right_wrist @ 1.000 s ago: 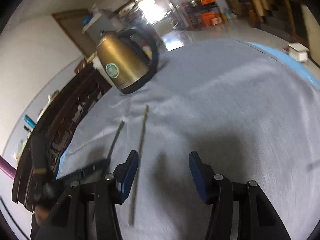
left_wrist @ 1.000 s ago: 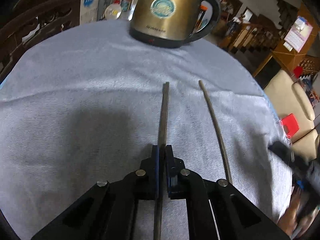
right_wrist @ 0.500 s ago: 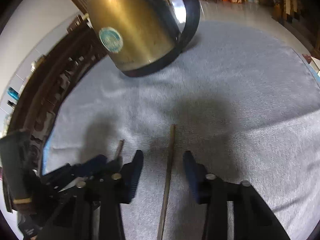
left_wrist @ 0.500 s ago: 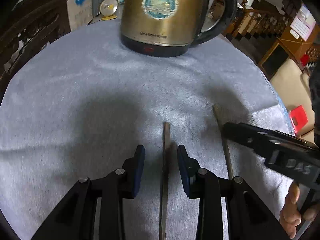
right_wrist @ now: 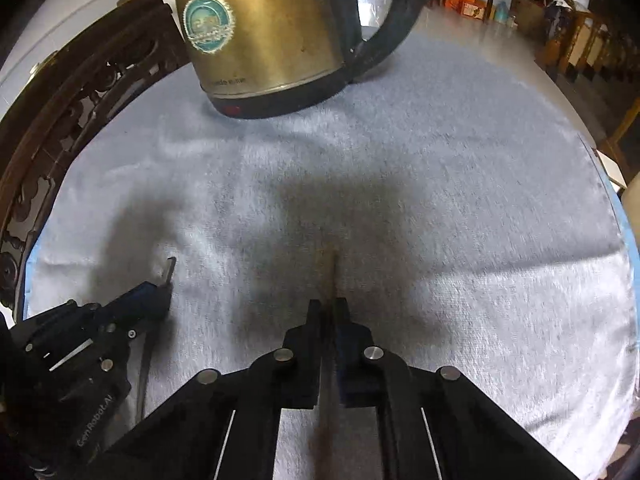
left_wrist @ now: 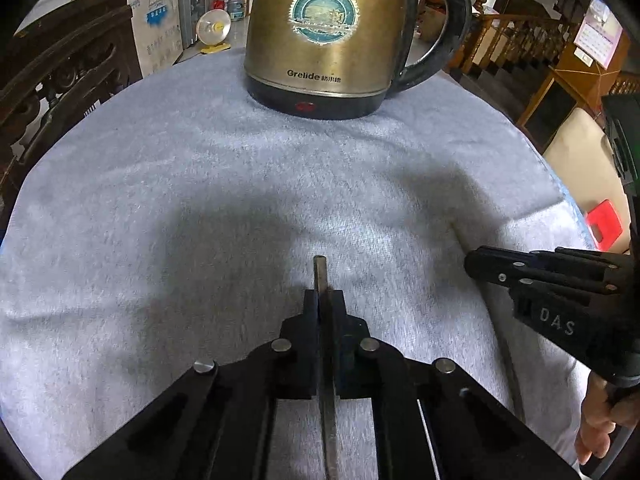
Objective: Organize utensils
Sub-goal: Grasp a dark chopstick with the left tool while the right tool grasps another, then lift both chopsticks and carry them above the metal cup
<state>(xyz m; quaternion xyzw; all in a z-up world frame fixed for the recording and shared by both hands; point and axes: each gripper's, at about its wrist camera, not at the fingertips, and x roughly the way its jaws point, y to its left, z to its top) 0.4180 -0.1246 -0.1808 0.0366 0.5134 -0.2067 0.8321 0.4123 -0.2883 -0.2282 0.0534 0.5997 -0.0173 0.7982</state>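
Chopsticks are what we are sorting, one in each gripper. From the left wrist, our left gripper (left_wrist: pixel 325 298) is pinched tight on the dark chopstick (left_wrist: pixel 321 276), whose long axis runs straight ahead along the fingers toward the kettle (left_wrist: pixel 324 36) — only a short tip pokes out past the pads onto the grey towel (left_wrist: pixel 160 200). The right gripper (left_wrist: pixel 480 264) enters low from the right, level with ours.

From the right wrist, our right gripper (right_wrist: pixel 329 306) is likewise pressed onto the paler chopstick (right_wrist: pixel 331 270), also pointing at the kettle. Both sticks lie parallel, well apart — we judge bringing them together sideways is what comes next.
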